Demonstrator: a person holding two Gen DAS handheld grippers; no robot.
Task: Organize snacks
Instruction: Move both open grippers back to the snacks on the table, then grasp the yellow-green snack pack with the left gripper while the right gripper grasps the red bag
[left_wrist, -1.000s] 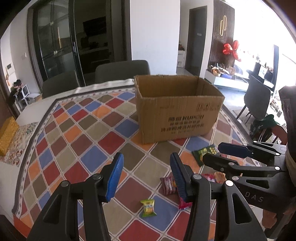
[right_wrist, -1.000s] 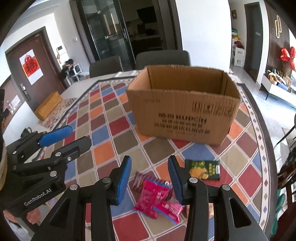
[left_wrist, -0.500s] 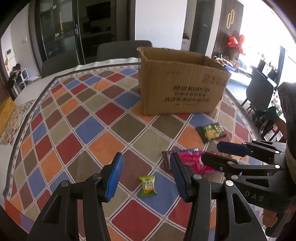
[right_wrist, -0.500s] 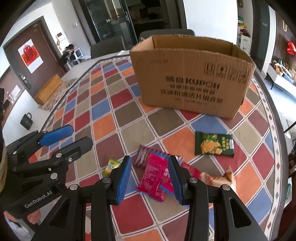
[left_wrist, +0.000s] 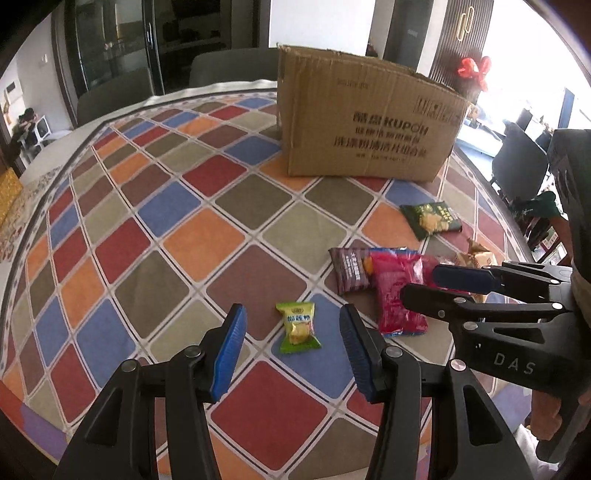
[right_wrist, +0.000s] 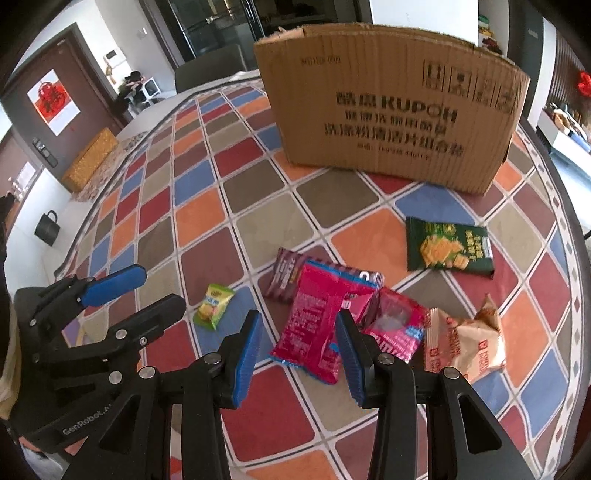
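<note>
My right tool (left_wrist: 439, 286) covers part of the red packet (left_wrist: 397, 295) and most of the tan packet (left_wrist: 476, 258) in the left view. I cannot see inside the cardboard box (right_wrist: 391, 110). The brown packet (right_wrist: 286, 271) lies half under the pink one (right_wrist: 317, 317).

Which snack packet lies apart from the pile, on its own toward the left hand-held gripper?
The small lime-green candy packet: it lies alone between the left hand-held gripper's open jaws, while the magenta, maroon and tan packets overlap.
</note>
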